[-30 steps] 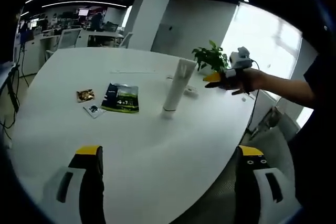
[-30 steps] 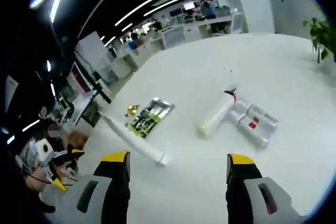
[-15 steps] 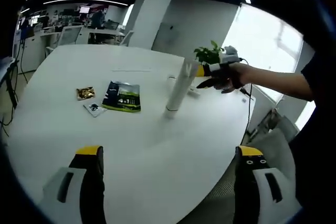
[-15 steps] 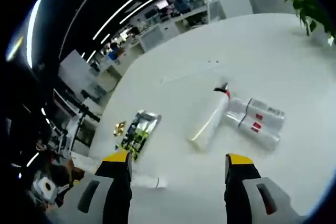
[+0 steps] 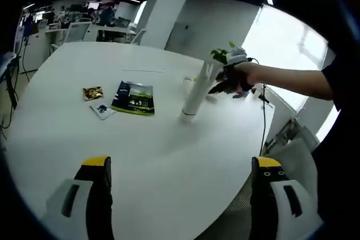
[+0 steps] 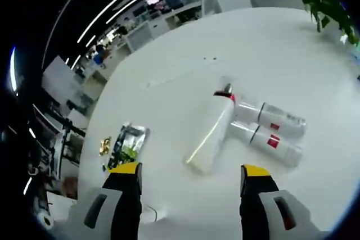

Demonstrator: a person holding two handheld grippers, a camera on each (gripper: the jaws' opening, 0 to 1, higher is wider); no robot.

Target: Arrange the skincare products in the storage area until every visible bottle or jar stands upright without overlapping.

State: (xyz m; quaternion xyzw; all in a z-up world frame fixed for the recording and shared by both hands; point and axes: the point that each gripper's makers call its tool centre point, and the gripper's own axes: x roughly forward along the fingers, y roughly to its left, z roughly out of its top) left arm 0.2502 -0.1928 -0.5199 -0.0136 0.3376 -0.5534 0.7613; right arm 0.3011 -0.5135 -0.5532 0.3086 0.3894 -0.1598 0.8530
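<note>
We are closing in on the lying products with the right gripper (image 6: 188,200), its fingers apart and empty above the white table (image 6: 292,54). In the right gripper view a white pump bottle (image 6: 211,136) lies on its side with its red-collared nozzle pointing away from us, and just beside it two capped bottles (image 6: 270,133) with red labels lie flat, side by side and touching each other; whether the pump bottle touches them we cannot tell. To do this step well, we judge we should pick one item, straddle its body near the middle with both fingers, close squarely, then tip it onto its base on bare table well apart from the others, taking care not to roll its neighbours. In the left gripper view a tall white tube (image 5: 197,91) already stands upright on its cap, with the right gripper (image 5: 225,82) just behind its top; the left gripper (image 5: 183,195) hangs open and empty nearer us. A dark green packet (image 5: 134,97) and small sachets (image 5: 97,99) lie flat to one side. Compared with a second ago, the lying bottles sit closer and more central between the right fingers, and the tube has dropped out of that view.
</note>
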